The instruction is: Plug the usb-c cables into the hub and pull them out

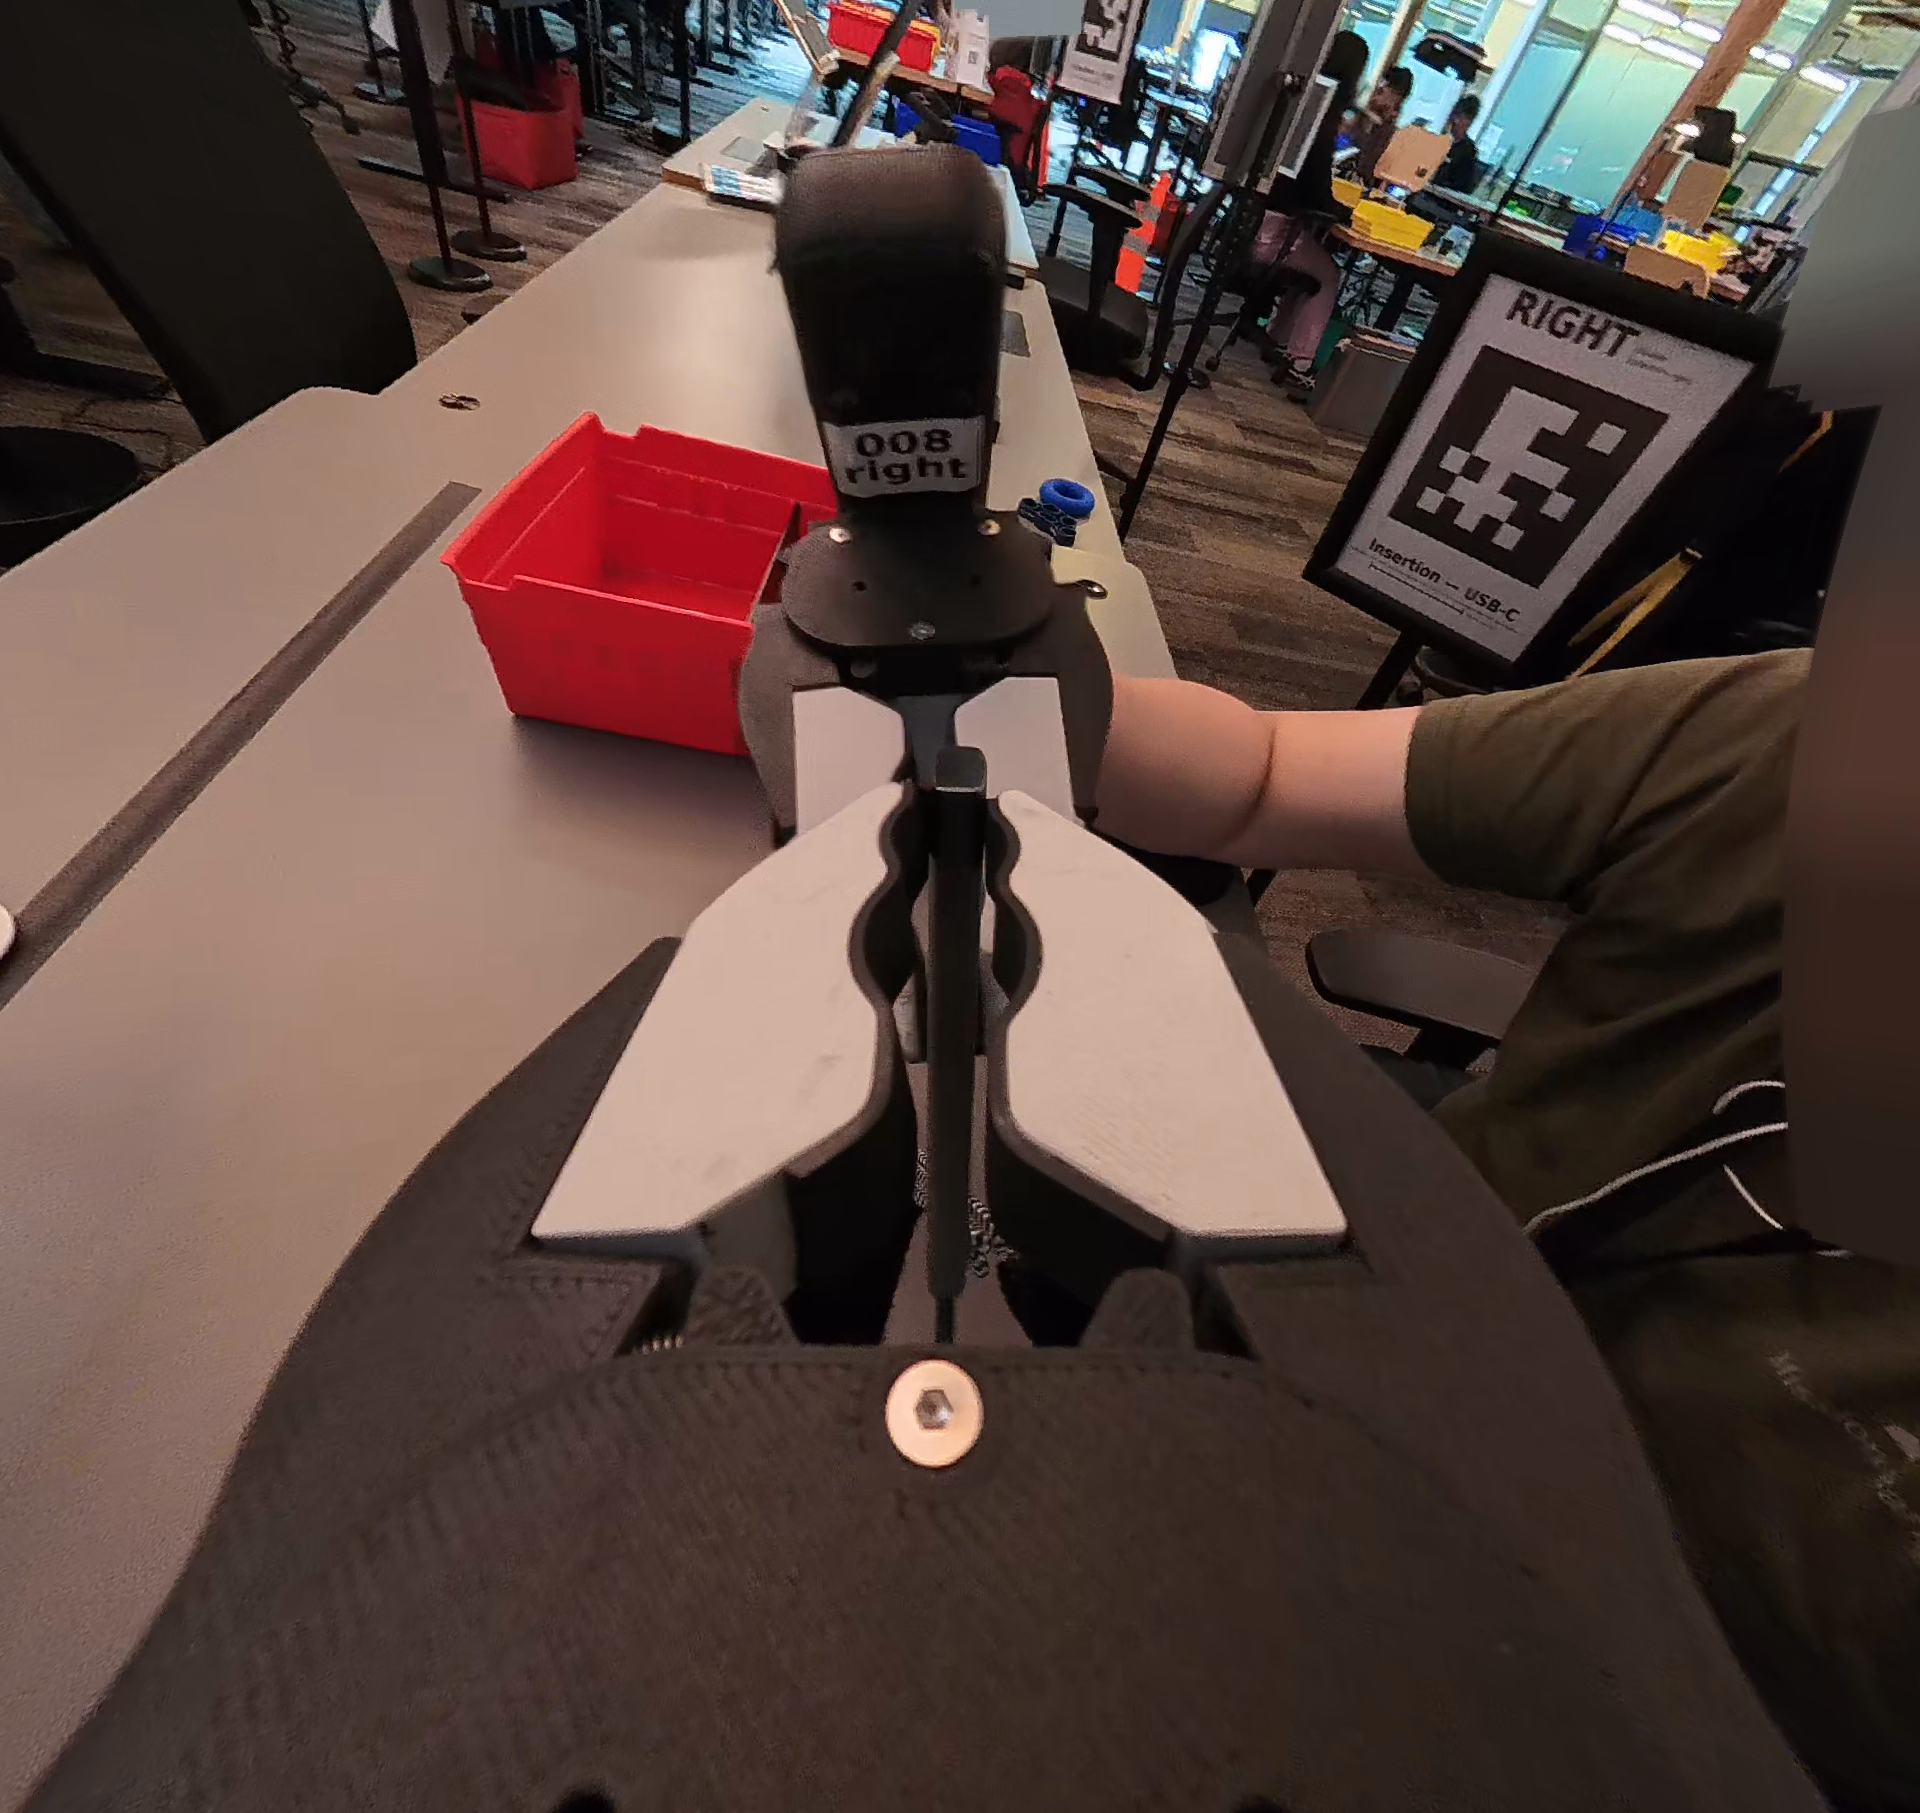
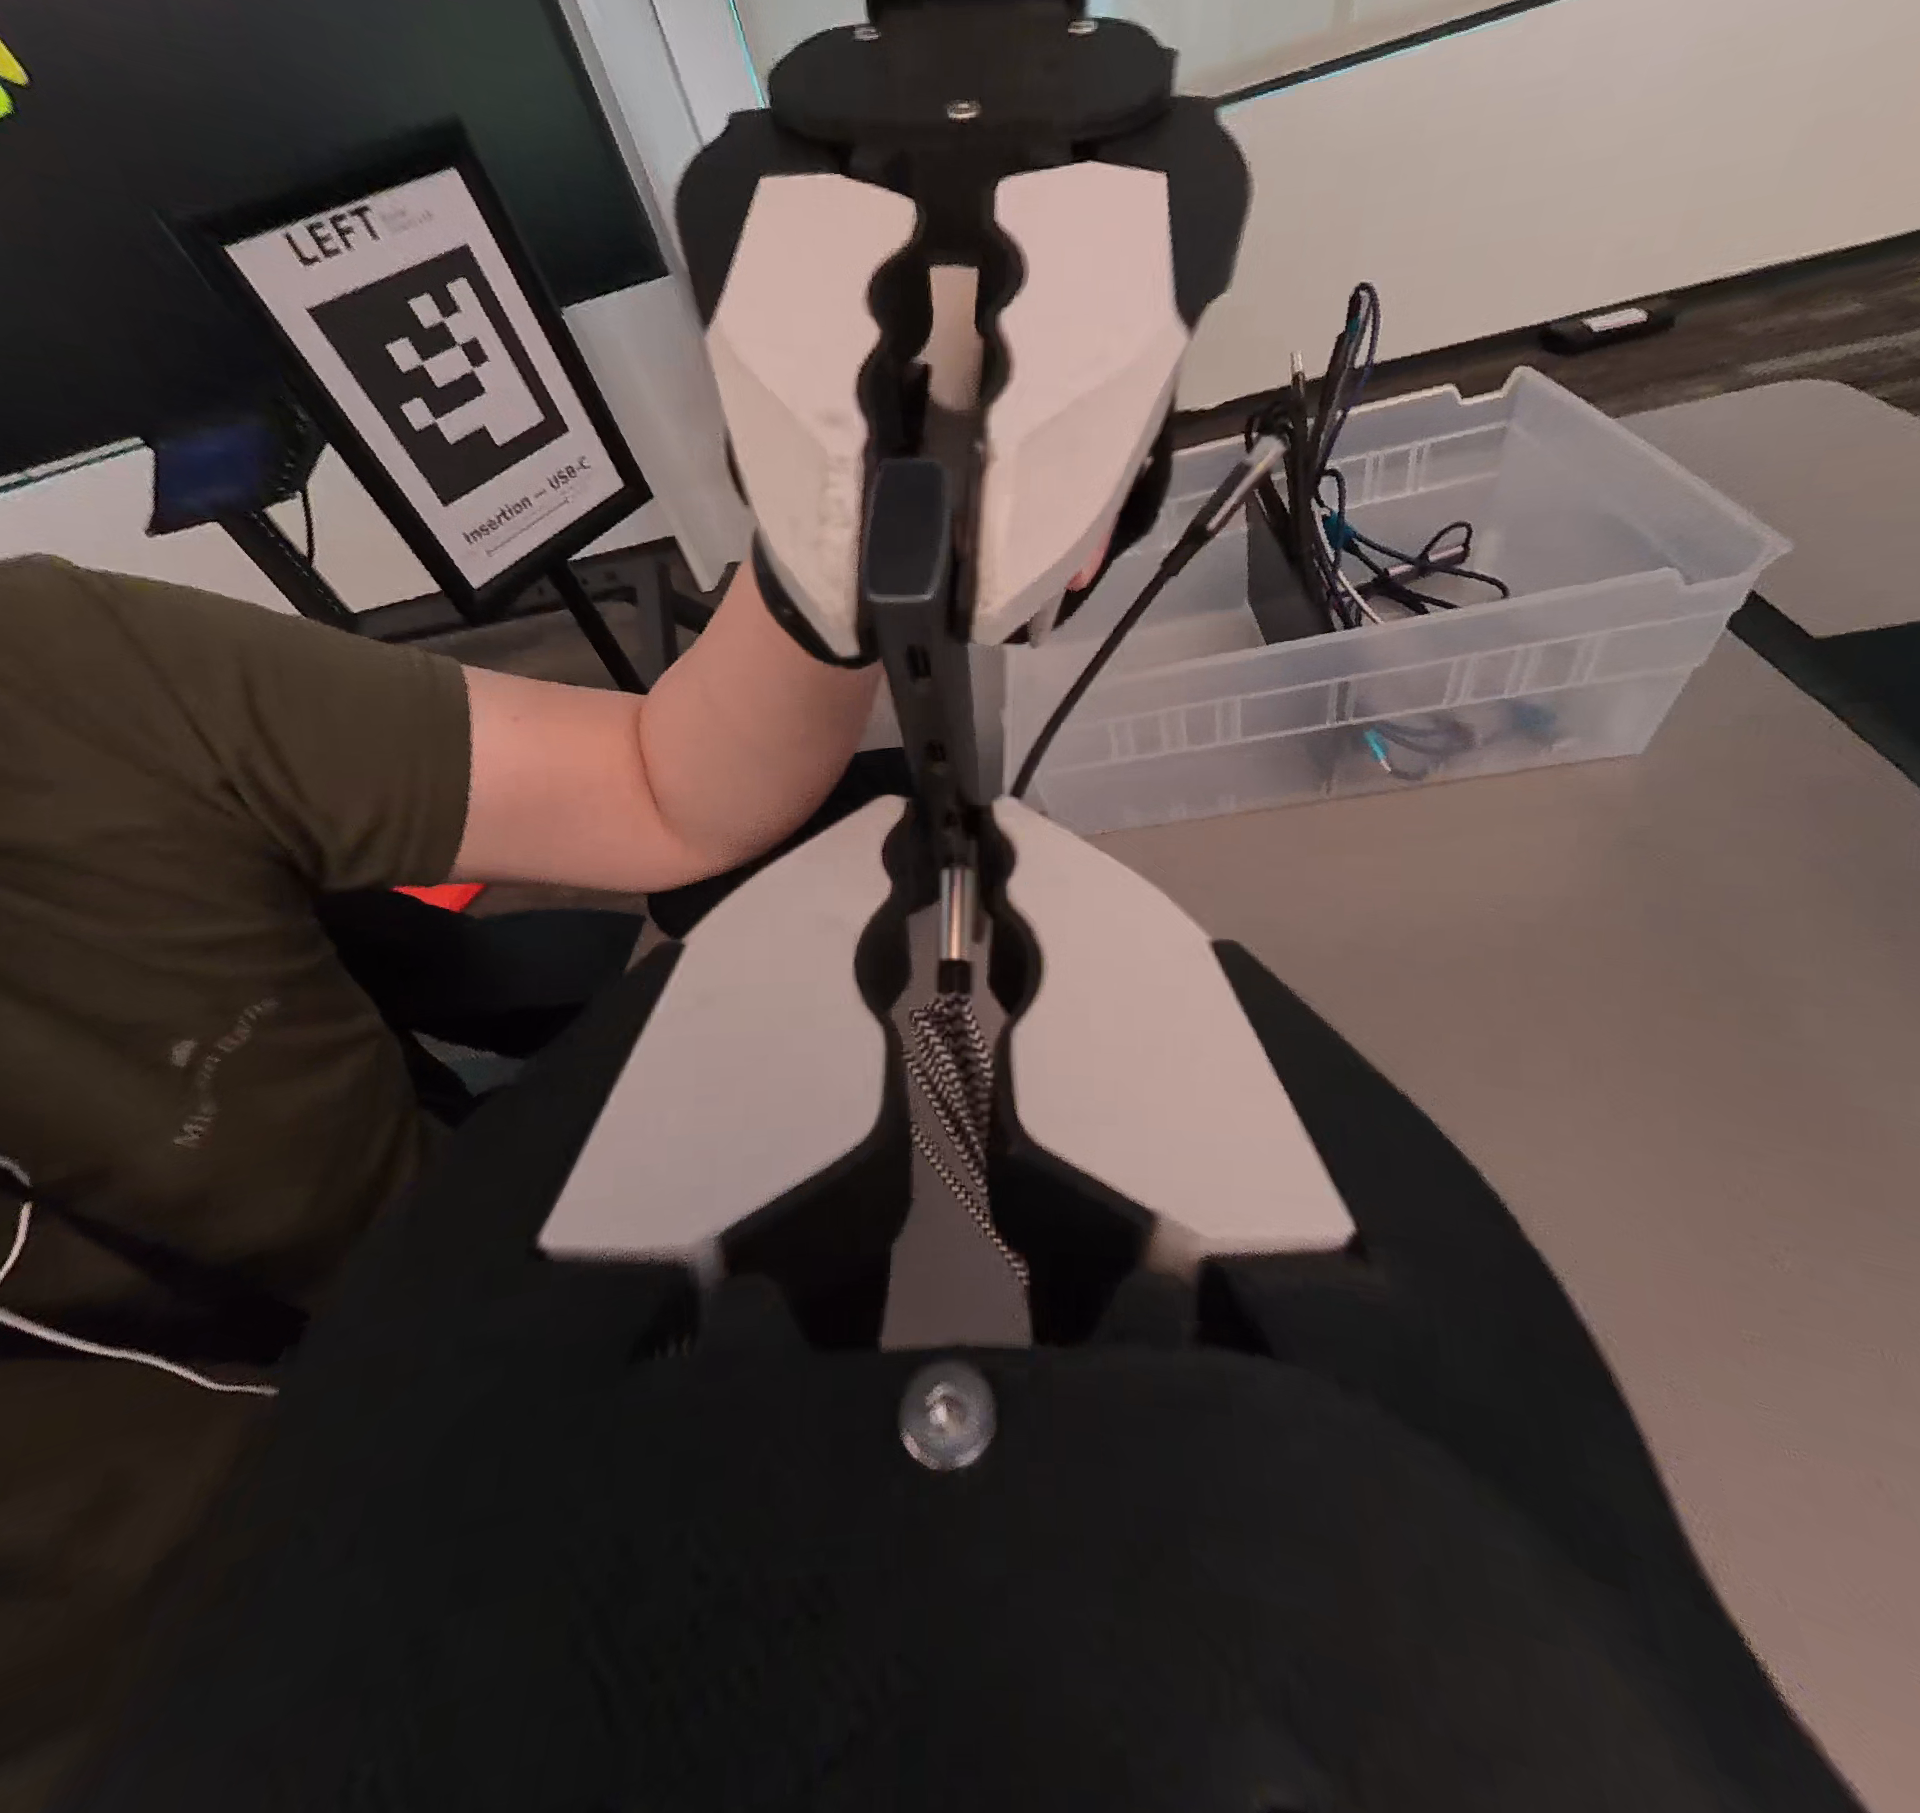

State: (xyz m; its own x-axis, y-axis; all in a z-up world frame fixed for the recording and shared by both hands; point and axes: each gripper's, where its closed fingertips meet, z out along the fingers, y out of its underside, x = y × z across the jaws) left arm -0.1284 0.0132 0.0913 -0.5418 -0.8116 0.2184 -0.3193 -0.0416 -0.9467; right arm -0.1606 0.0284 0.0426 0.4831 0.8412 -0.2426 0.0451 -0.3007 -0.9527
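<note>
Two hand-held grippers meet nose to nose above the grey tabletop (image 1: 312, 932), joined by the hardware they carry. On the left, the left gripper (image 2: 940, 610) has its white fingers (image 2: 800, 433) clamped on a slim dark hub (image 2: 914, 579), held edge-on with its row of ports showing and a black lead (image 2: 1122, 620) trailing off towards a clear plastic bin (image 2: 1558, 641) of tangled cords at the tabletop's far edge. On the right, the right gripper (image 2: 943, 813) has its fingers (image 2: 1122, 1015) pressed together on the silver plug of a black-and-white braided cable (image 2: 951, 1067), the plug's tip at the hub's end; whether it is fully seated cannot be told. A red bin (image 1: 623, 600) sits on the tabletop behind the right gripper (image 1: 935, 724), and a framed marker sign (image 1: 1527, 454) stands off the tabletop's edge beside the person's bare forearm (image 1: 1247, 776).
</note>
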